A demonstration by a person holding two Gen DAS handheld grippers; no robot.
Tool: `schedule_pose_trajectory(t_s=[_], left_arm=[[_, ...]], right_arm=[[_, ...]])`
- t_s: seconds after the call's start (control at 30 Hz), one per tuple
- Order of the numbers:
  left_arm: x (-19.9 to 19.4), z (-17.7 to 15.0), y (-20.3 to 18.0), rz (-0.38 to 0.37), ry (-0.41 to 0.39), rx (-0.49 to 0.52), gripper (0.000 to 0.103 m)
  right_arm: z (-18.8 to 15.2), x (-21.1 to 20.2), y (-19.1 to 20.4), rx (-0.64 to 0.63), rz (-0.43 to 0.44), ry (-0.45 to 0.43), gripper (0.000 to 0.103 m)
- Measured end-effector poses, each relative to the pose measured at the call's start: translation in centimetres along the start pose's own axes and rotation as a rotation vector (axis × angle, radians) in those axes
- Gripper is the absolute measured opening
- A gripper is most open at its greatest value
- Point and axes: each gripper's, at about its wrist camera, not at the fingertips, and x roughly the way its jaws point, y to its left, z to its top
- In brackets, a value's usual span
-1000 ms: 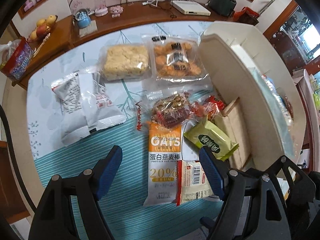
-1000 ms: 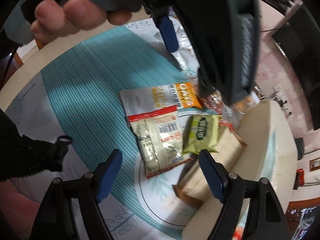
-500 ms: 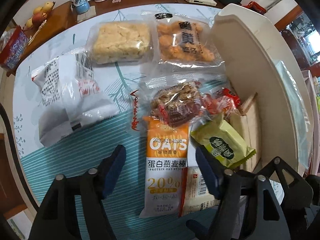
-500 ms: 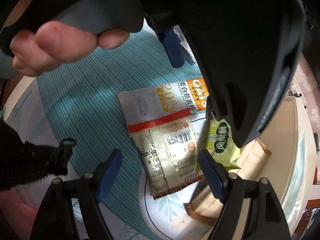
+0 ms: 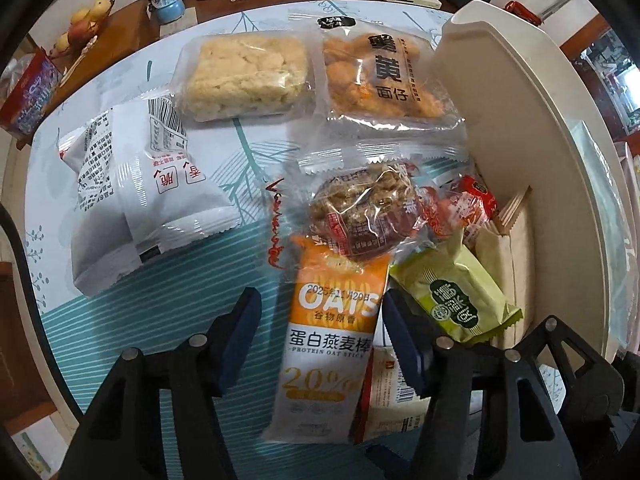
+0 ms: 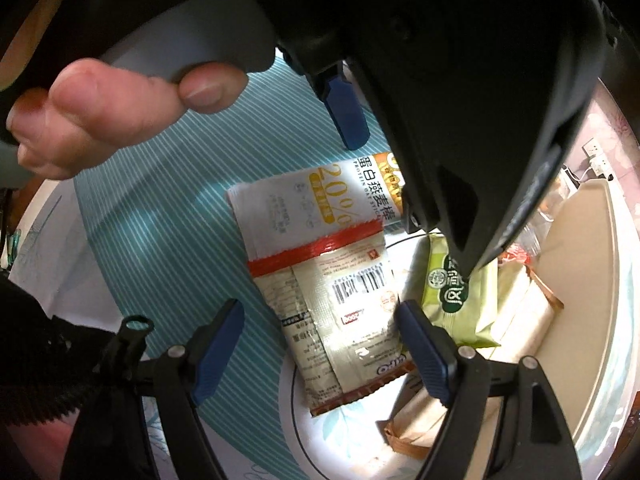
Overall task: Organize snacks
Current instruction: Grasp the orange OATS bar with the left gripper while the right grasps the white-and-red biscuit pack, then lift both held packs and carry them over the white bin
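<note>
- The left tool (image 5: 320, 336) has sunk toward the table (image 5: 168, 304) and its jaws have just been closing; they stand part open astride the orange oat bar packet (image 5: 332, 344), the pads not seen pressing on it.
- Judged: the grasp on the oat bar is about to be made; nothing is lifted yet.
- The right tool (image 6: 320, 344) hangs open, gripping nothing, over the red-edged sachet (image 6: 340, 308), which overlaps the oat bar's lower end.
- The green packet (image 5: 452, 300) leans just beside, against the cream bin (image 5: 520, 128).
- Against a second ago, both views show the packets larger and nearer; the packets themselves lie unmoved.
</note>
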Motion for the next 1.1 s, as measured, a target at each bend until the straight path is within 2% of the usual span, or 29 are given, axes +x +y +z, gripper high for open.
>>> schedule_pose_trajectory(t_s=[0.03,0.2,0.33,0.6,0.67,1.1], left_arm=[[0.0,-0.1,-0.1,0.01,-0.003,0.003,0.057],[-0.4,-0.8,-0.8,0.057,-0.016,0.008,0.041],[-0.7,-1.2,0.1,0.025,-0.004,-0.033,0.041],[-1.1,-4.4,2.0,0.027,0.025,-0.077,0.04],[-1.3,-5.4,2.7,0.036,0.036,-0.095,0.04],[-4.5,-13.4,5.2,0.006,0.005,-0.185,0.04]], right_arm=[[-0.8,-0.4,-1.8,0.004,0.008,-0.002,0.08],[-1.2,0.0,-1.9,0.032,0.014,0.004,0.079],[-1.4,-0.5,-2.0,0.042,0.008,-0.002,0.066],[-2.7,-0.7,-1.8,0.08,-0.013,0.018,0.061],[-2.7,-0.7,-1.9,0.085,-0.016,0.023,0.053],[-4.6,-0.6,-1.6,0.189,0.006,0.052,0.05]])
